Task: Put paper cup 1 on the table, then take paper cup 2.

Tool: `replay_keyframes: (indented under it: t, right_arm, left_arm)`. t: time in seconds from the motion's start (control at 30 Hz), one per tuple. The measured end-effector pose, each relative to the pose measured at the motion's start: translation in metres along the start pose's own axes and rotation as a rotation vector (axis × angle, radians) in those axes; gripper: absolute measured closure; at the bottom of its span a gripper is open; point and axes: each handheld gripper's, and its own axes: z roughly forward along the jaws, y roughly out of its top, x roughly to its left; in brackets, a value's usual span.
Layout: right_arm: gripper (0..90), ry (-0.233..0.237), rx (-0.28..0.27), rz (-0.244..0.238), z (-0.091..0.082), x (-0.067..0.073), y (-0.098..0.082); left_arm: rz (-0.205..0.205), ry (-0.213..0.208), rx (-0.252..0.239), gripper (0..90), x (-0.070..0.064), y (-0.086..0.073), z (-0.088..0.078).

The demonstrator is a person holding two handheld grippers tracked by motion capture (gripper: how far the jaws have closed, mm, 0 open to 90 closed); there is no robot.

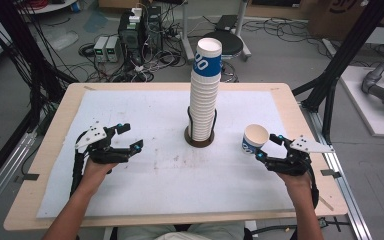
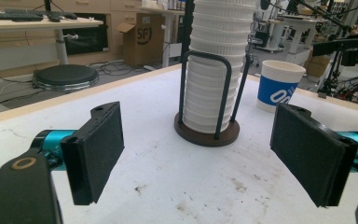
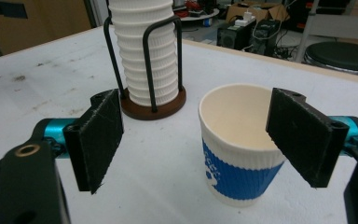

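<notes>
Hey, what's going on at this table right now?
A person sits at a white-topped table with a two-jaw gripper in each hand. A tall stack of white paper cups stands in a dark wire holder at the middle. The right gripper, jaws open, is at a single blue-and-white paper cup standing upright on the table, without clamping it. The left gripper is open and empty.

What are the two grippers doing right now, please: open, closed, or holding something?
Left gripper: open, holding nothing, above the table.
Right gripper: open, jaws either side of the single paper cup, not clamped on it.
</notes>
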Motion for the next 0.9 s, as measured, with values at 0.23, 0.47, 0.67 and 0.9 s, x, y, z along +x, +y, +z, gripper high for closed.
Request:
replay_keyframes:
  t: [0.23, 0.47, 0.67, 0.9]
  right_arm:
    - [19.5, 0.004, -0.008, -0.022, 0.0005, 0.0047, 0.0071]
    - [19.5, 0.014, -0.008, -0.025, 0.0027, 0.0060, 0.0087]
    - [19.5, 0.016, -0.005, -0.025, 0.0029, 0.0058, 0.0083]
    - [19.5, 0.023, -0.003, -0.026, 0.0011, 0.0063, 0.0096]
  left_arm:
    - [-0.005, -0.004, -0.002, 17.2, 0.0000, -0.0009, 0.0009]
    - [-0.004, -0.003, -0.002, 17.2, -0.0014, -0.0004, -0.0010]
    - [-0.008, -0.007, 0.002, 17.2, -0.0004, -0.0015, -0.0001]
    - [-0.011, -0.008, 0.004, 17.2, -0.0008, -0.0014, 0.0003]
